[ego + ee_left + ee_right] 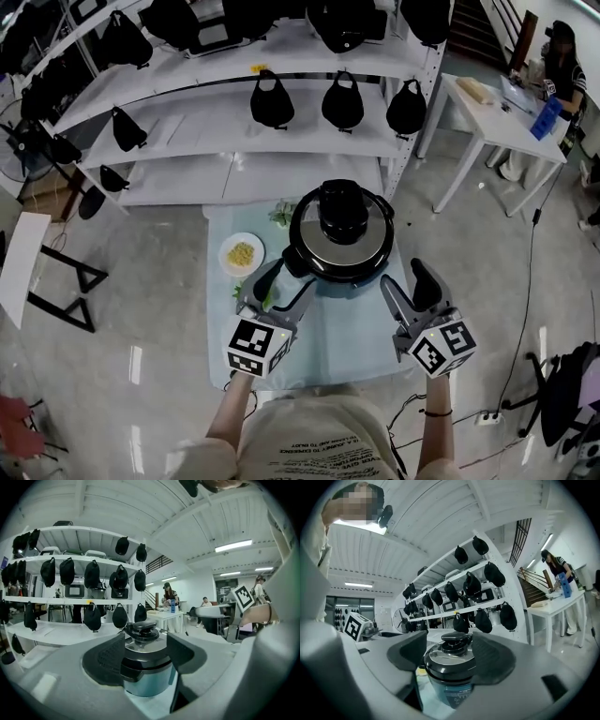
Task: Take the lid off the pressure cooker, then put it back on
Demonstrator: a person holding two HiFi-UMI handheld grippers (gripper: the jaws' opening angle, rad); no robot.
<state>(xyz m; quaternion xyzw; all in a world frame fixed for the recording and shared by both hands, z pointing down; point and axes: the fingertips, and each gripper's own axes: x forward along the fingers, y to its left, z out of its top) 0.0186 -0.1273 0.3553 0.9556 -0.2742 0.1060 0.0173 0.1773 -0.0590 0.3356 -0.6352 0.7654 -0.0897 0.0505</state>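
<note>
Just ahead of the left gripper [284, 285] and right gripper [407, 284] sits the pressure cooker [340, 248], lid [341, 223] on. Both grippers are wide open, holding nothing.

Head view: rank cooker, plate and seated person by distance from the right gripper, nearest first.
1. Cooker, just ahead and left of the right gripper.
2. Plate, on the cooker's far side, left.
3. Seated person, far off at upper right.
</note>
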